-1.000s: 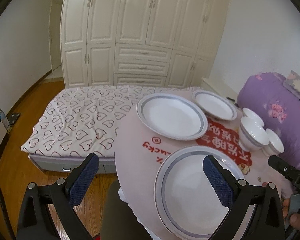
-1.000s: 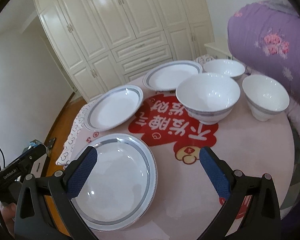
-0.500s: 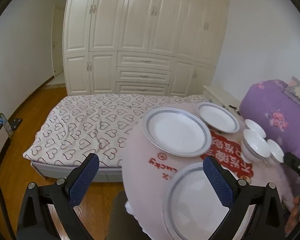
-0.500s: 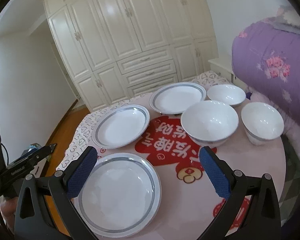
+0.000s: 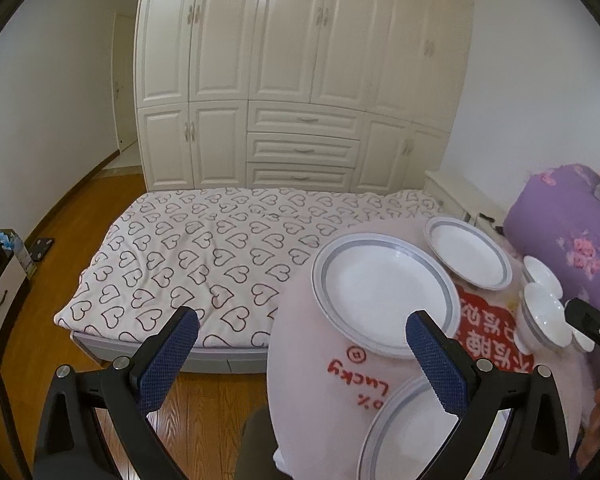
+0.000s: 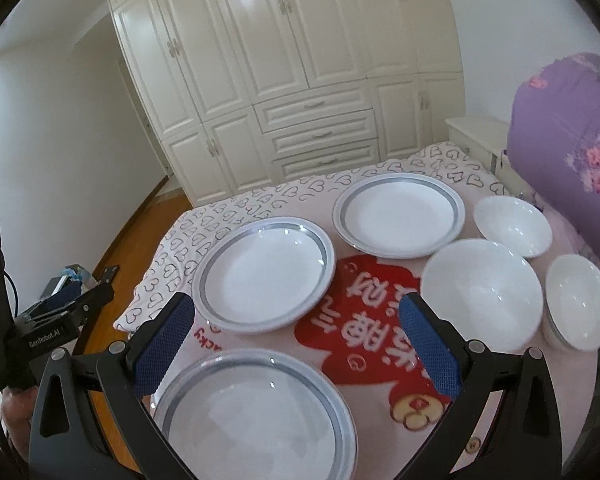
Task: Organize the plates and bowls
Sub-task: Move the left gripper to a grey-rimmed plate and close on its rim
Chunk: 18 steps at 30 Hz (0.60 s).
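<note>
Sorting has not begun, as far as I can judge: all 3 plates and all 3 bowls lie singly on the round tabletop (image 6: 500,412), none stacked on another.

In the right wrist view, the near plate (image 6: 256,412) sits at 6 o'clock on the tabletop, the middle plate (image 6: 264,274) at 10 o'clock, and the far plate (image 6: 398,216) at 12 o'clock. The large bowl (image 6: 482,294) stands at 2 o'clock, just beside the far plate, with the far small bowl (image 6: 512,226) beyond it at 1 o'clock and the near small bowl (image 6: 578,306) at 3 o'clock. Every plate and bowl is empty; I see no food or water in any of them.

My right hand-held gripper (image 6: 300,344) hangs released above the near side of the tabletop, jaws wide apart and grasping nothing. My left hand-held gripper (image 5: 300,360) is likewise spread wide and empty, off the tabletop's edge at 9 o'clock, over the wooden floor (image 5: 204,408) and the bed (image 5: 220,248).

What is left, I judge, is everything: gathering 3 plates into 1 pile and nesting 3 bowls.
</note>
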{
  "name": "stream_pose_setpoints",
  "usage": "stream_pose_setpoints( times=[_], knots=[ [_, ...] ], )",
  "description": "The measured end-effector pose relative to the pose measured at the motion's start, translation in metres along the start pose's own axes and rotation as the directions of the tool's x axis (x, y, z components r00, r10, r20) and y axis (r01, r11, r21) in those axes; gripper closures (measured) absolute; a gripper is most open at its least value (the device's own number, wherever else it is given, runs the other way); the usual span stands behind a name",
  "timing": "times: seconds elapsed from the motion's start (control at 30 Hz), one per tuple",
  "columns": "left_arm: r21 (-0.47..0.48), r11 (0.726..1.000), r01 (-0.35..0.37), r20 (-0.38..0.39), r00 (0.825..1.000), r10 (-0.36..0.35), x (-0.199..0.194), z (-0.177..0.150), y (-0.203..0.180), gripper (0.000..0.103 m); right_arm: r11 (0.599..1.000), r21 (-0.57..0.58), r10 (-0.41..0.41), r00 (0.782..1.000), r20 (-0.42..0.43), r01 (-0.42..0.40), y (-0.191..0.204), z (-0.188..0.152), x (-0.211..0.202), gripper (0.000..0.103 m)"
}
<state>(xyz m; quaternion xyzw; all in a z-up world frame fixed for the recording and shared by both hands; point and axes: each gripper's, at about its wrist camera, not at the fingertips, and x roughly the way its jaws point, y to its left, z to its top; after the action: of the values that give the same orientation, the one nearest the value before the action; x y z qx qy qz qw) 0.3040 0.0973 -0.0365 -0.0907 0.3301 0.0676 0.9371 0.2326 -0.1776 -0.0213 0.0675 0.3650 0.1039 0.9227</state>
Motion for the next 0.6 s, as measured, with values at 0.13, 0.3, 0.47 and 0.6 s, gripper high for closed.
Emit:
stream_pose_setpoints(
  times=[0.13, 0.3, 0.47, 0.6],
  knots=[
    [-0.011, 1.0, 0.005, -0.009, 1.0, -0.005, 0.017, 0.018, 0.001, 0.001, 1.0, 0.016, 0.005, 1.0, -0.019, -0.005, 0.002, 0.013, 0.013, 0.0],
    [-0.032, 0.999, 0.022, -0.03, 0.999, -0.023, 0.037, 0.041, 0.012, 0.001, 0.999, 0.032, 0.001, 0.998, -0.056, 0.001, 0.003, 0.026, 0.029, 0.0],
    [-0.053, 0.998, 0.025, -0.084, 0.996, -0.029, 0.074, 0.063, 0.022, 0.001, 0.998, 0.054, -0.001, 0.991, -0.134, 0.008, 0.002, 0.035, 0.059, 0.0],
    [-0.068, 0.997, 0.031, -0.147, 0.988, -0.041, 0.115, 0.083, 0.028, 0.001, 0.997, 0.073, -0.011, 0.983, -0.186, 0.025, -0.001, 0.036, 0.085, 0.0]
  ],
)
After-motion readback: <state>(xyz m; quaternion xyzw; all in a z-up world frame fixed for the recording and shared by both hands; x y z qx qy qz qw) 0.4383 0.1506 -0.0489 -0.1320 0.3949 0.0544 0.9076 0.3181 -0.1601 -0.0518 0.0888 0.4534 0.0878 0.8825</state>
